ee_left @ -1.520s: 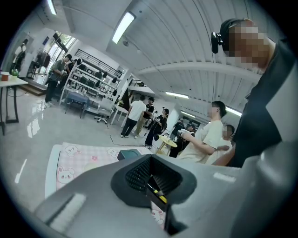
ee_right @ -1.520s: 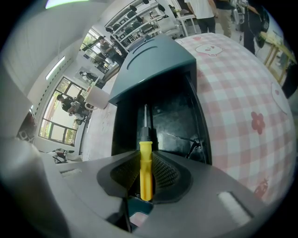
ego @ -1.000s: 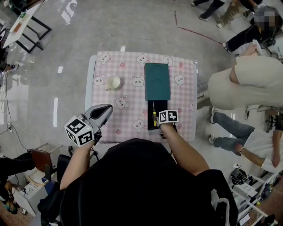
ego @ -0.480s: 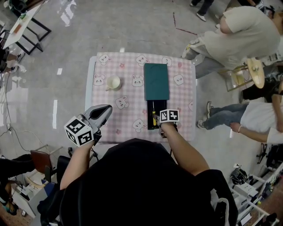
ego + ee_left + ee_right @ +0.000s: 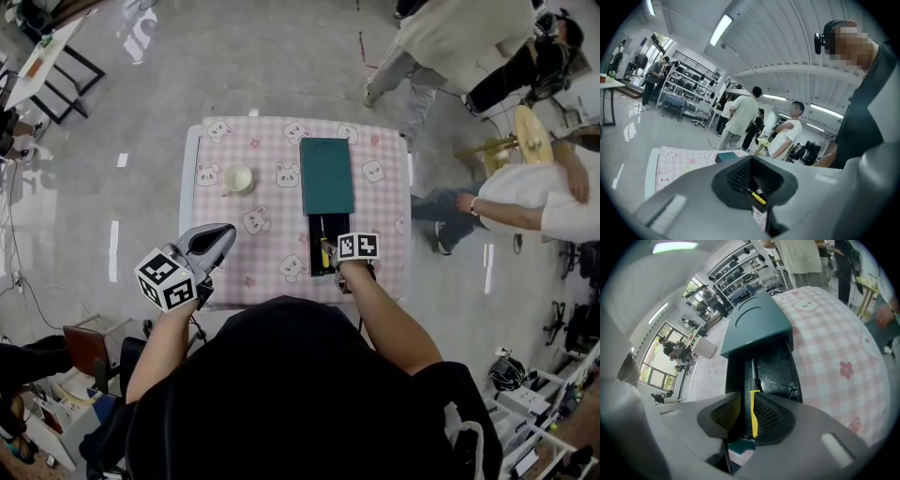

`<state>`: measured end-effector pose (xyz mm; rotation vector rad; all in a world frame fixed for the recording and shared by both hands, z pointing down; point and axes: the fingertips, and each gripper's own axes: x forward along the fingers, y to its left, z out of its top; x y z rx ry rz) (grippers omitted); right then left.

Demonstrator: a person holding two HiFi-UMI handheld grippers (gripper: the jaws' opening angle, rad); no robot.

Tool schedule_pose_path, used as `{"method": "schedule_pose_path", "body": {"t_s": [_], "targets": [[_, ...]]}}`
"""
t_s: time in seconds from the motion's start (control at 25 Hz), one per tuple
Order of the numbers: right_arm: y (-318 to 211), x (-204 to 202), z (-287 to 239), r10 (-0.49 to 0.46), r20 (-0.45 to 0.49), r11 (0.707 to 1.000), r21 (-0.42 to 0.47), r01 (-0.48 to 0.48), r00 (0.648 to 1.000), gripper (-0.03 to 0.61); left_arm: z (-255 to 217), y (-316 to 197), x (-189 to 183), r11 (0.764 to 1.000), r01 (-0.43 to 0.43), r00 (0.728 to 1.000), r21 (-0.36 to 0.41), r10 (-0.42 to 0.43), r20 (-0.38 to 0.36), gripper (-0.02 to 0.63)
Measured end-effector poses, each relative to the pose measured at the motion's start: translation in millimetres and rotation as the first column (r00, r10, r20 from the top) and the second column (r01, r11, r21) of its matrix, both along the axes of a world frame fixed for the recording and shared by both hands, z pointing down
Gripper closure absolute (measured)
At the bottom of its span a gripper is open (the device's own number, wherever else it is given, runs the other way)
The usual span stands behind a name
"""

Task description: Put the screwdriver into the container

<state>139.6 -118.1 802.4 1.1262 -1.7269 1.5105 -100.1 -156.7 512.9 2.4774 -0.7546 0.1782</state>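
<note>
- The container [image 5: 334, 242] lay right of centre on the desk [image 5: 384, 216], its lid [image 5: 327, 175] slid toward the far edge.
- The screwdriver [image 5: 753, 401] lay lengthwise in the container's uncovered near part.
- The cup [image 5: 237, 178] stood left of the lid, well apart.
- The right gripper [image 5: 744, 411] sat at the container's near end; the left gripper [image 5: 217, 239] hung over the near-left corner.

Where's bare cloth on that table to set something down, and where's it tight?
Free: strip between cup and green lid; near-left cloth between cup and left gripper; strip right of the black tray. Tight: tray's near end, right gripper over the screwdriver.
</note>
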Motion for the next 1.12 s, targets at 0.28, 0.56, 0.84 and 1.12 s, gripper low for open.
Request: {"method": "schedule_pose_path", "body": {"t_s": [0.28,0.56,0.84,1.12], "targets": [[-4.4,-3.3,-18.3,0.006,0.01,0.999,0.042,-0.007,1.0,0.46,-5.4,1.7,-3.9,1.0,-0.01,1.0,0.02,0.01,-0.001,0.614],[-6.5,-5.4,-38.2,0.012,0.022,0.996,0.086,-0.013,1.0,0.46,-12.2,5.1,-4.2,0.999,-0.026,1.0,0.035,0.026,-0.002,0.614],[0.6,-6.8,-55.7,0.023,0.038,0.993,0.118,-0.027,0.999,0.46,-17.6,14.1,-3.9,0.998,-0.042,0.999,0.045,0.042,0.0,0.614],[4.0,-10.9,-75.9,0.042,0.051,0.985,0.167,-0.05,0.998,0.46,-23.1,22.8,-3.1,0.996,-0.064,0.998,0.059,0.064,0.001,0.614]]}}
